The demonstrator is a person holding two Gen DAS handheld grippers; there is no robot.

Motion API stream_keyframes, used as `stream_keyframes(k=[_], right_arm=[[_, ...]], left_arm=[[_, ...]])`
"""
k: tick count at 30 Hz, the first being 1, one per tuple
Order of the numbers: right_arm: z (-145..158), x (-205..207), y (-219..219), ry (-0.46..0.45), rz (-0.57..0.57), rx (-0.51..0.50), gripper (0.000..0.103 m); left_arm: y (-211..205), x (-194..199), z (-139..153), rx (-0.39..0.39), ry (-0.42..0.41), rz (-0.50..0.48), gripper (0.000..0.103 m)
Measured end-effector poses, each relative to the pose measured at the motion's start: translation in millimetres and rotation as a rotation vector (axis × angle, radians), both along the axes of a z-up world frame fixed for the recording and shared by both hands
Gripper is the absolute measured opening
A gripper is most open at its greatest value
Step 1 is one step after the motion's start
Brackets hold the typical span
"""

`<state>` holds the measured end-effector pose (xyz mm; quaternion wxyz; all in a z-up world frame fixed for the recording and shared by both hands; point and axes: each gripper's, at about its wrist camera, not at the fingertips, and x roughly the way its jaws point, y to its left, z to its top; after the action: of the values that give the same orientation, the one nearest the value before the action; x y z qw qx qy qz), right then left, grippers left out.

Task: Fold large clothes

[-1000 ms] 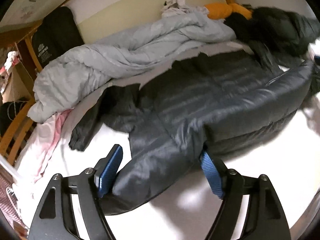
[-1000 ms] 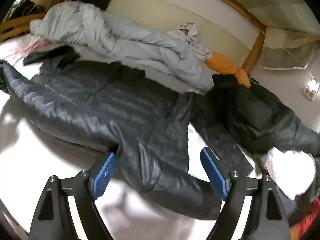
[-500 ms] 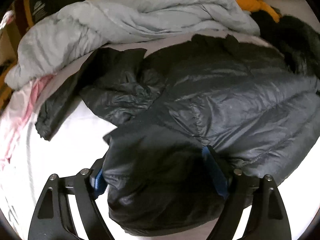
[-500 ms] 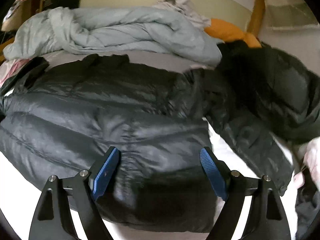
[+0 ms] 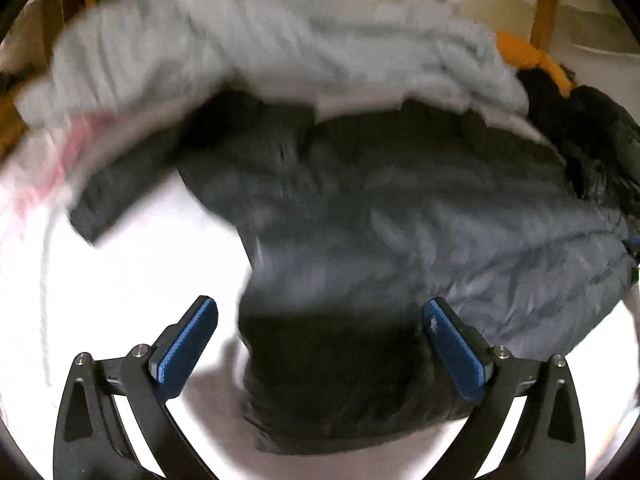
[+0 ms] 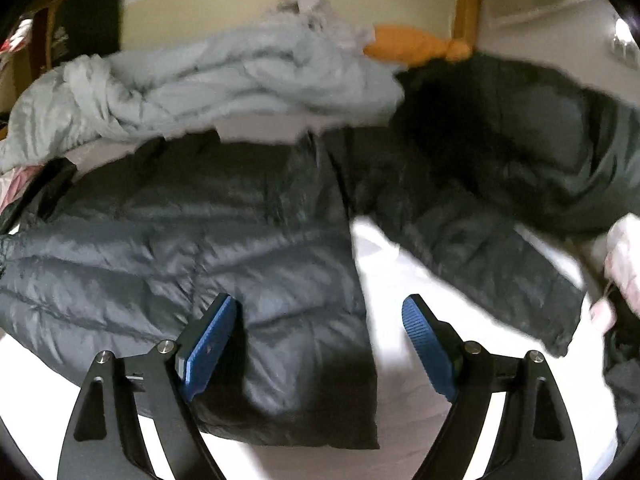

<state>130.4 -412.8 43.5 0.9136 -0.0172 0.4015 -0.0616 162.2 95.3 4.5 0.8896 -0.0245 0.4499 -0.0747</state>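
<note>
Both wrist views look down-forward along own fingers, close above bed (image 5: 132, 264), facing headboard wall. Left view blurred, over left side of dark puffer jacket (image 5: 400, 232); right view over its right side (image 6: 180, 240). Shared: jacket, pale duvet (image 6: 224, 76), orange cloth (image 6: 412, 46).

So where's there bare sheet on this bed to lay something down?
Bare white sheet shows between the dark puffer jacket body and its spread sleeve, and left of the jacket. The far side is crowded: grey duvet, orange cloth, black coat.
</note>
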Motion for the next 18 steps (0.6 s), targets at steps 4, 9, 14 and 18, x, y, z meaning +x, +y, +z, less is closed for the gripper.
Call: stream_keyframes(k=[4,9,14,18], right_arm=[[-23.6,5.4,-13.2,0.109,0.015,0.187,0.087],[-25.9,-4.2,-13.8,0.11,0.035,0.257,0.041],[-19.9,-40.5,-9.7,0.078,0.004,0.3,0.019],[-15.0,-79.3,0.8,0.051,0.0,0.255,0.018]], left_arm=[[3.9,1.8,-24.3,-0.172,0.118,-0.018,0.101],[-6.1,-11.1,-16.0,-0.223,0.121,-0.092,0.036],[-15.7,-35.0,-6.3,-0.166,0.102,-0.116,0.027],[-16.8,-57.2,-0.5,-0.129,0.093,-0.125,0.028]])
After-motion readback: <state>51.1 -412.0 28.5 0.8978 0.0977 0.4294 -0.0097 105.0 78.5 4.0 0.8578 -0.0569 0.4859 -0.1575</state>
